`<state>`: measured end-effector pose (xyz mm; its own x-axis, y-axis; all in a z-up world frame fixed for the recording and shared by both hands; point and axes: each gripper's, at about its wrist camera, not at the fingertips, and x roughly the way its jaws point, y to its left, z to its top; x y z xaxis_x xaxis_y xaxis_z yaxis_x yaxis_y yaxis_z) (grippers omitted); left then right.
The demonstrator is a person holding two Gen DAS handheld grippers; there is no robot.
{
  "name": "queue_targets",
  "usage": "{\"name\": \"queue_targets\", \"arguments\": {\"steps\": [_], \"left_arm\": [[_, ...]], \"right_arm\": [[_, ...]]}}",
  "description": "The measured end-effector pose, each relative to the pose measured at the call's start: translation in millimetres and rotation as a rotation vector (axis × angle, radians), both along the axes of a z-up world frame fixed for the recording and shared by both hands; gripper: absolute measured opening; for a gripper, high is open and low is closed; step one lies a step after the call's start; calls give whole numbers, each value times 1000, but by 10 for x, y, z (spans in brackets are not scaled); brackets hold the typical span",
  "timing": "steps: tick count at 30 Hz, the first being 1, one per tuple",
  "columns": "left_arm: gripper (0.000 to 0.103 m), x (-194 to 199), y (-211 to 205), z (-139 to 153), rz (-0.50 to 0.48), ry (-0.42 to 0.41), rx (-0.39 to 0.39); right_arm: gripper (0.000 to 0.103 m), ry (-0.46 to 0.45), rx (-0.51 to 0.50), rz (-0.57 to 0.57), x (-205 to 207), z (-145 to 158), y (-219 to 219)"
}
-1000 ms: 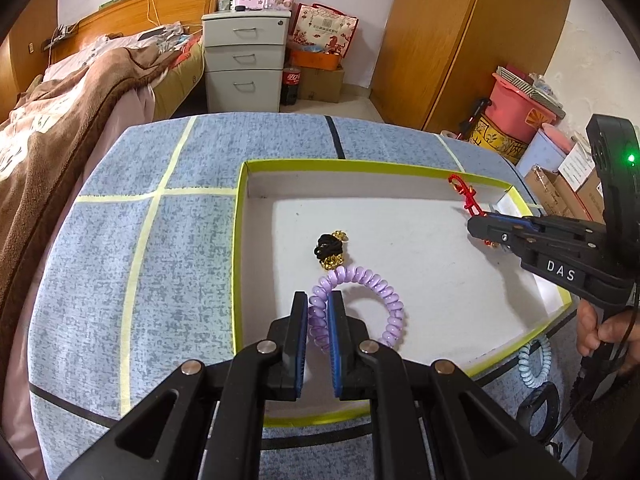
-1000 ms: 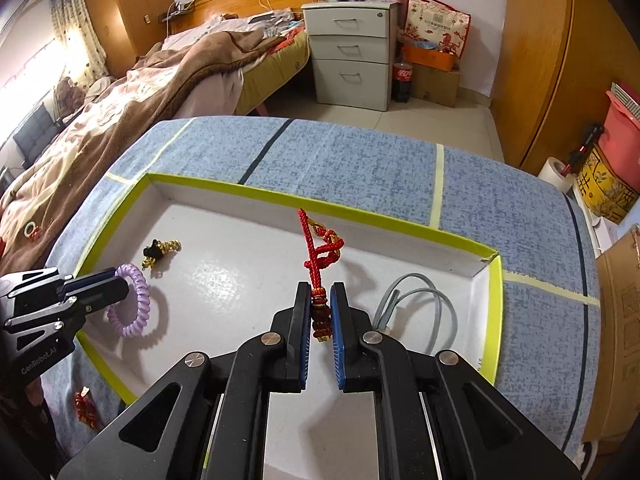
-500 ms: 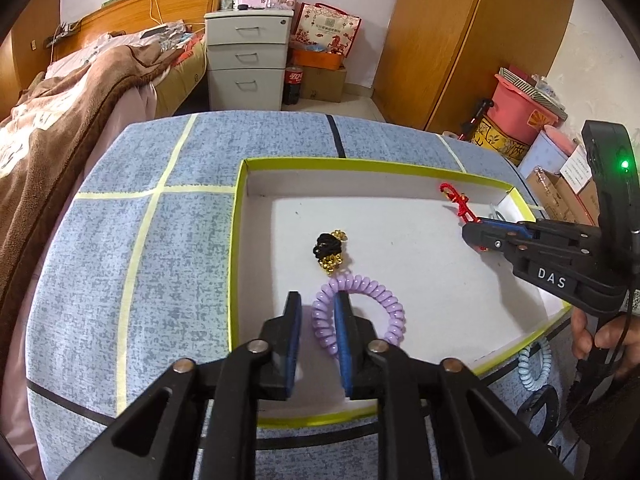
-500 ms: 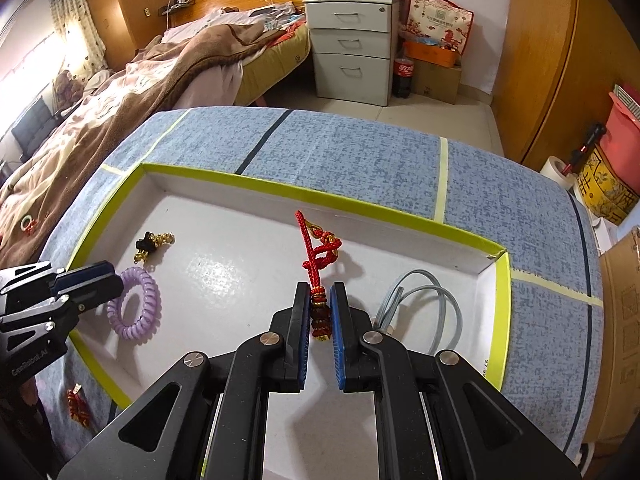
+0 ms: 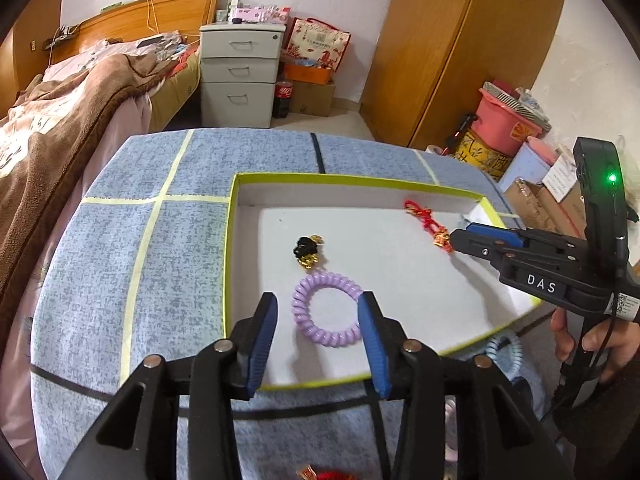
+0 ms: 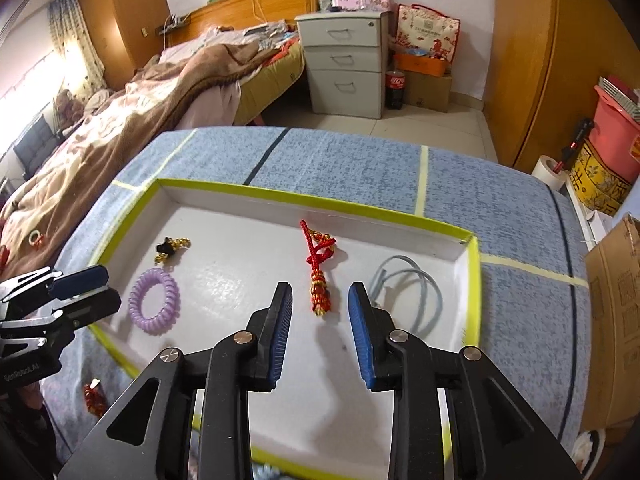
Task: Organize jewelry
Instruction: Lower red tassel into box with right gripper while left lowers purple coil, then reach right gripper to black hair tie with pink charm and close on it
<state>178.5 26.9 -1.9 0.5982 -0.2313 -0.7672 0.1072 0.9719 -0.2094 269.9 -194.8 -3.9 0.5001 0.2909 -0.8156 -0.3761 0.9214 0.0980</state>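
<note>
A white tray with a yellow-green rim rests on the blue table. A purple spiral hair tie lies flat in it, free, seen between the opening jaws of my left gripper, whose pads do not touch it. A red knotted charm with gold beads lies on the tray floor ahead of my right gripper, whose jaws are also opening, clear of it. A black-and-gold ornament sits just beyond the hair tie.
A grey-blue cord loop lies in the tray's right corner. Outside the near rim lie a pale blue spiral tie and a small red charm. A hand holds the right gripper. A bed, drawers and wardrobe stand beyond the table.
Both grippers went from shut to open, letting go of the purple hair tie and the red charm, which now lie on the tray. Both grippers drew back a little.
</note>
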Motion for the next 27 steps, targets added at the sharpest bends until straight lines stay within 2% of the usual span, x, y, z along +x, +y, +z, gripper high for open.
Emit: {"name": "queue_targets", "arguments": {"steps": [2, 15, 21, 27], "left_arm": [[44, -64, -12, 49, 0, -14, 17], [49, -637, 88, 284, 17, -83, -28], [51, -912, 163, 306, 31, -108, -46], [52, -1171, 202, 197, 43, -105, -50]], "right_arm": [[30, -8, 15, -8, -81, 63, -47], [30, -82, 68, -43, -826, 387, -304], [30, -102, 76, -49, -1257, 385, -398], [30, -106, 108, -44, -1713, 262, -441]]}}
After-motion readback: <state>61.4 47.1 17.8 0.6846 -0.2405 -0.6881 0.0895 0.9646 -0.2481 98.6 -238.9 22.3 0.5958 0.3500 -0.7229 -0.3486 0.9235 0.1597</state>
